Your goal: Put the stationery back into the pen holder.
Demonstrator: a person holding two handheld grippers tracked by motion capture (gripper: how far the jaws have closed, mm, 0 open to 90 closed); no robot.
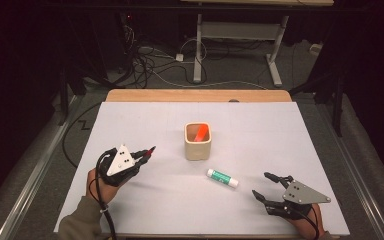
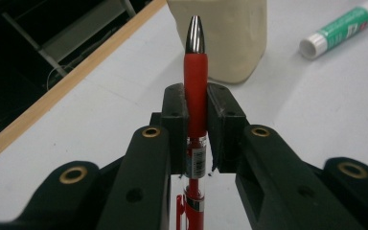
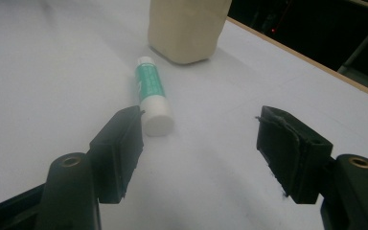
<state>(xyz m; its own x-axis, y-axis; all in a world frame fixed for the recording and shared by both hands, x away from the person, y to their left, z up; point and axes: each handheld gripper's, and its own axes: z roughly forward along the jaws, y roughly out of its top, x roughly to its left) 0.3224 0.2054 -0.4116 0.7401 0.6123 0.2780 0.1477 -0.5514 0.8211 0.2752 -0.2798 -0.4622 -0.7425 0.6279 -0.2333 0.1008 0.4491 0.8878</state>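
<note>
Red pen (image 2: 196, 91) w/ silver tip, clenched in left claw (image 2: 196, 112) (right claw (image 3: 199, 143) released)

Black left gripper (image 1: 142, 155) with brass-ringed screw holes, grey three-cornered plate, olive sleeve (image 1: 80, 222).

Red pen (image 2: 196, 91) lower barrel cut off by bottom edge in left tool view; label print on it too small to read. Cream cup (image 2: 230, 33) top cropped by frame there. Orange item (image 1: 200, 134) inside cup mostly hidden by wall. Glue stick (image 1: 222, 178) lettering illegible. Person's forearms cut by bottom edge.
</note>
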